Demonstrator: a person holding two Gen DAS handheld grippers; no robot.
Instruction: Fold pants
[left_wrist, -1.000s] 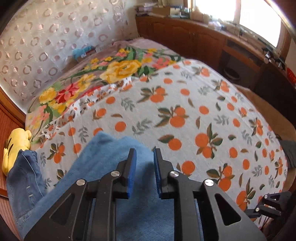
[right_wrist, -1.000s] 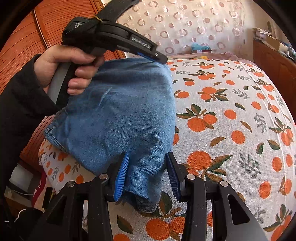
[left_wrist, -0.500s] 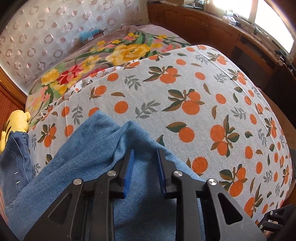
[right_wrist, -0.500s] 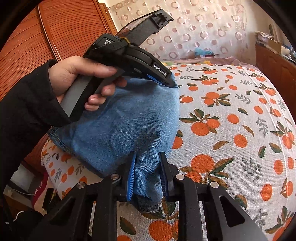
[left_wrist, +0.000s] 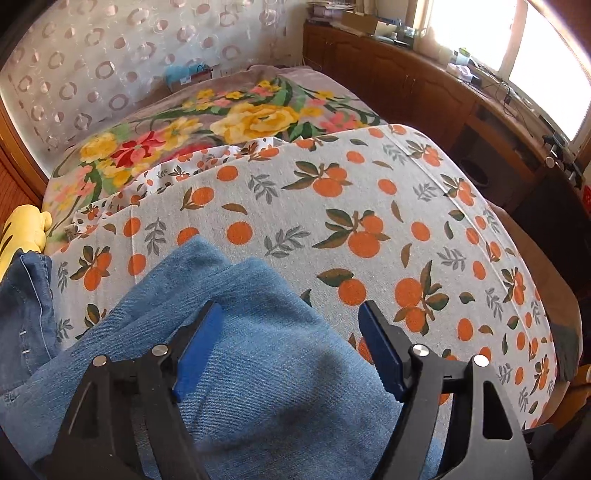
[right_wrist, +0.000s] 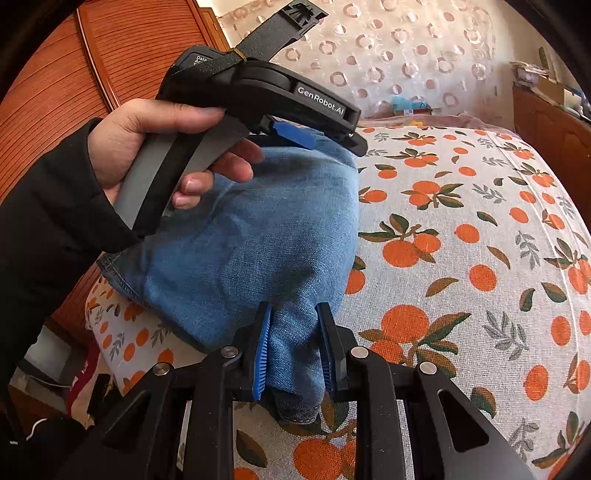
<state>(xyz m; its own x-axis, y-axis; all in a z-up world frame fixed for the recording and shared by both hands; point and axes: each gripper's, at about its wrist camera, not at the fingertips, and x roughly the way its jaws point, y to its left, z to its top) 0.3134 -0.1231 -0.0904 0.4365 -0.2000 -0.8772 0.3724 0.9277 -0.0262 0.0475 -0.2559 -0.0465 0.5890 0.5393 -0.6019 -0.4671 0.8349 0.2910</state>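
Blue jeans (left_wrist: 258, 350) lie folded in a thick stack at the near left corner of the orange-print bed sheet (left_wrist: 369, 206). My left gripper (left_wrist: 288, 306) hovers over the far edge of the stack. Its jaws are opening wide, and the denim beneath them is not pressed by the blue pads. In the right wrist view, a hand (right_wrist: 155, 147) in a black sleeve holds that gripper above the jeans (right_wrist: 258, 229). My right gripper (right_wrist: 294, 308) is shut on the near corner of the folded denim, with cloth bunched between its blue pads.
A floral blanket (left_wrist: 221, 122) covers the far part of the bed. A yellow soft toy (left_wrist: 26, 229) lies at the left edge. Wooden cabinets (left_wrist: 406, 85) run under the window on the right, and a wooden panel (right_wrist: 110, 66) stands to the left of the bed.
The left jaws, nearly shut on a ridge of denim before, have spread wide and let it go. The right jaws have closed in and now pinch the near corner of the jeans.
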